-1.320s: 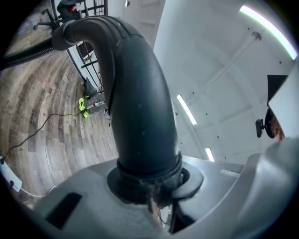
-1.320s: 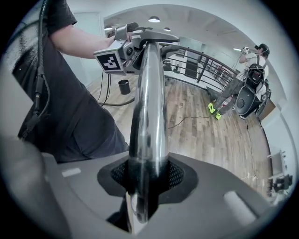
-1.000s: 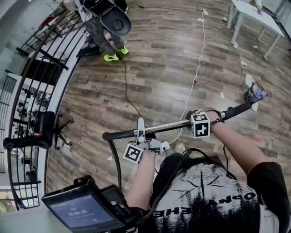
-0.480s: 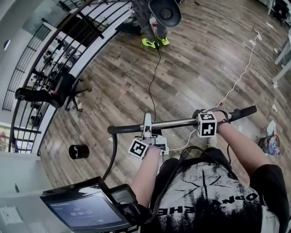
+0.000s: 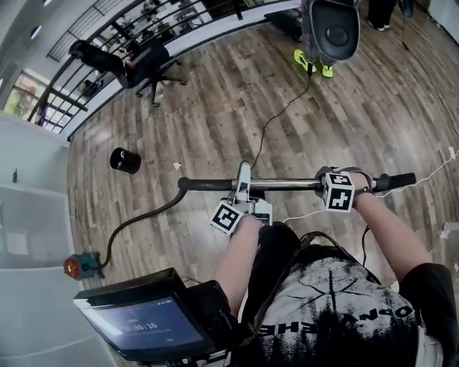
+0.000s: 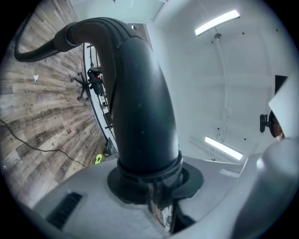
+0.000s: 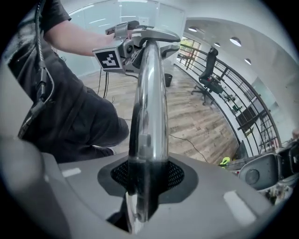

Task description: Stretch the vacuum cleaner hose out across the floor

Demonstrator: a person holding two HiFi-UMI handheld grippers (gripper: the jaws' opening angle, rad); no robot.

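The vacuum's chrome tube point(image 5: 287, 184) lies level in front of me, ending in a black grip at the right. My left gripper point(image 5: 242, 188) is shut on the black curved hose end point(image 6: 140, 102), its jaws point(image 6: 149, 182) tight around the collar. My right gripper point(image 5: 326, 183) is shut on the chrome tube point(image 7: 148, 93), which runs up from its jaws point(image 7: 145, 182) toward the left gripper point(image 7: 140, 39). The black hose point(image 5: 143, 218) curves down-left across the floor to the red and teal vacuum body point(image 5: 80, 266).
A black cup-like bin point(image 5: 125, 160) stands on the wood floor at the left. An office chair point(image 5: 140, 61) and a railing point(image 5: 165, 21) are at the back. A person in green shoes point(image 5: 312, 63) stands ahead, with a black cable point(image 5: 276, 118) trailing. A white cable point(image 5: 430, 172) lies at the right.
I have turned with the tube: railing, chair and the person with green shoes slid to the top. The hose's run and the vacuum body came into view at the left. Both grips are unchanged.
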